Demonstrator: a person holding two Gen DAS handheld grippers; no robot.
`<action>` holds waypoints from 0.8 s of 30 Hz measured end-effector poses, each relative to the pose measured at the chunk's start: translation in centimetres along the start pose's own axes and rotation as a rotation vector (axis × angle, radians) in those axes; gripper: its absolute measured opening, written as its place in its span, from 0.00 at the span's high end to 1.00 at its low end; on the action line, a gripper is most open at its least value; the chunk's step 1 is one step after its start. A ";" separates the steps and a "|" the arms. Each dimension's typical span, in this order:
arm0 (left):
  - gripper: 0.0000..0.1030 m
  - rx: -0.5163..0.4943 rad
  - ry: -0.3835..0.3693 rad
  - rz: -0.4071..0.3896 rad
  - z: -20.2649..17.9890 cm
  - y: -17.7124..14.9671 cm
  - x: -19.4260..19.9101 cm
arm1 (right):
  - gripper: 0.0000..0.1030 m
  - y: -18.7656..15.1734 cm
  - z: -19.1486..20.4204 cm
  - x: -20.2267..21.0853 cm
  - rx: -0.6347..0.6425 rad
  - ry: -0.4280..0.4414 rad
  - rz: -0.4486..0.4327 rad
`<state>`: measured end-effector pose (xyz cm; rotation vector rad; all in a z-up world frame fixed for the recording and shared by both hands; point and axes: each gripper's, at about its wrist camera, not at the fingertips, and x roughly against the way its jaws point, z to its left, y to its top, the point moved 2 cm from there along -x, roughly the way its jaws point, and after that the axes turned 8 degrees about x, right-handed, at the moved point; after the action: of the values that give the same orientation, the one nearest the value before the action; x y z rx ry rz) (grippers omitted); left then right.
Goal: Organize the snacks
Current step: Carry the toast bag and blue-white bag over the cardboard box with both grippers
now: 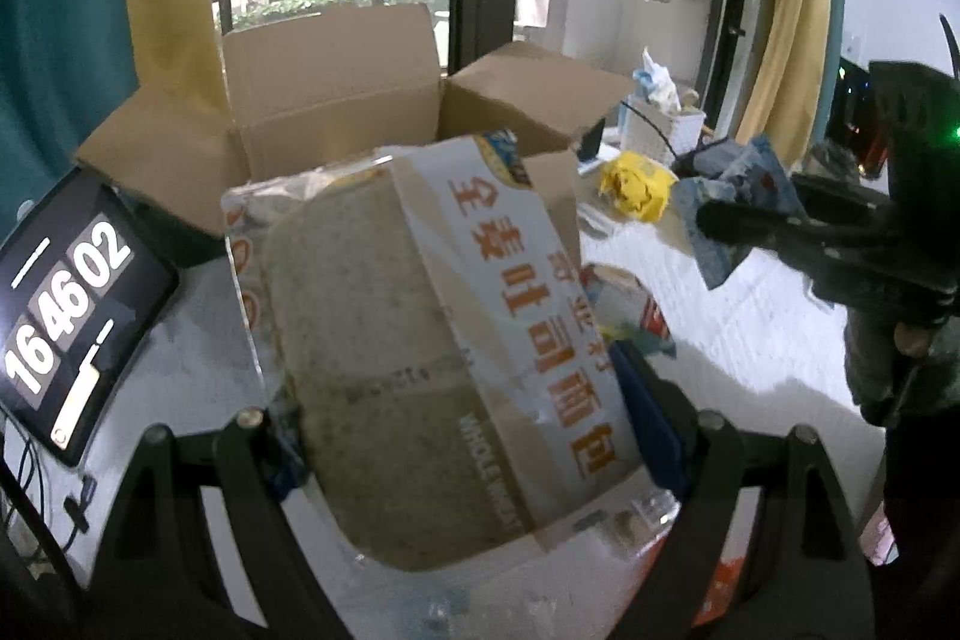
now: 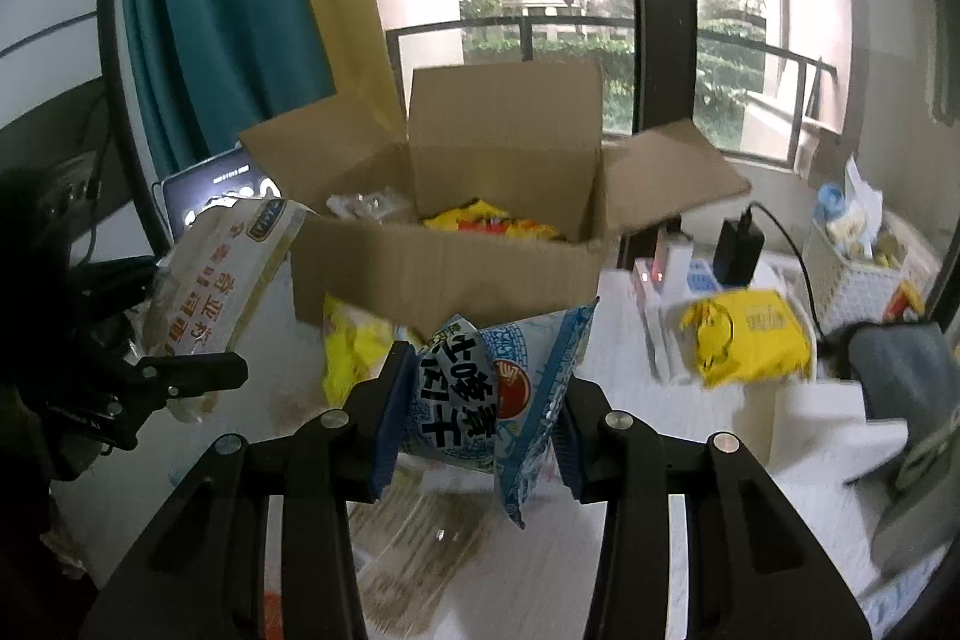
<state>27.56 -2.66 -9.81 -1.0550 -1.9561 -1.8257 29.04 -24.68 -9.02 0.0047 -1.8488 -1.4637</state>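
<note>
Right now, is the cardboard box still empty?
No: in the right wrist view the open cardboard box already holds a yellow snack packet and a clear wrapped one.

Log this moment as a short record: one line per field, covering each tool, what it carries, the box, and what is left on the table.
left tool: shut on the bread bag, a whole wheat loaf in clear wrap
right tool: shut on the blue snack packet
cardboard box: flaps open, just beyond both tools
box contents: a yellow packet and a clear wrapper show inside
left on table: yellow snack bag right of the box, white basket further right
tablet: left of the box, showing a clock
</note>
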 end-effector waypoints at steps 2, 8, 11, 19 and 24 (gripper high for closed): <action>0.16 0.008 -0.006 -0.007 0.4 1.1 -0.4 | 0.57 0.8 -0.4 -0.3 0.009 0.002 -0.012; 0.16 -0.016 0.010 -0.040 1.0 4.1 -1.4 | 0.57 3.2 -1.6 -1.0 0.033 -0.007 -0.051; 0.16 -0.039 0.036 -0.057 1.0 5.7 -2.1 | 0.57 4.2 -2.1 -1.4 0.041 -0.019 -0.069; 0.16 -0.114 0.103 -0.082 0.3 9.1 -5.4 | 0.57 5.8 -4.7 -2.7 -0.019 -0.034 -0.100; 0.15 -0.122 0.111 -0.077 0.7 11.3 -8.8 | 0.57 6.2 -6.1 -3.9 -0.045 -0.039 -0.096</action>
<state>41.32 -5.44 -7.03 -0.9028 -1.8660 -2.0214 37.92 -25.90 -5.71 0.0438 -1.8692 -1.5818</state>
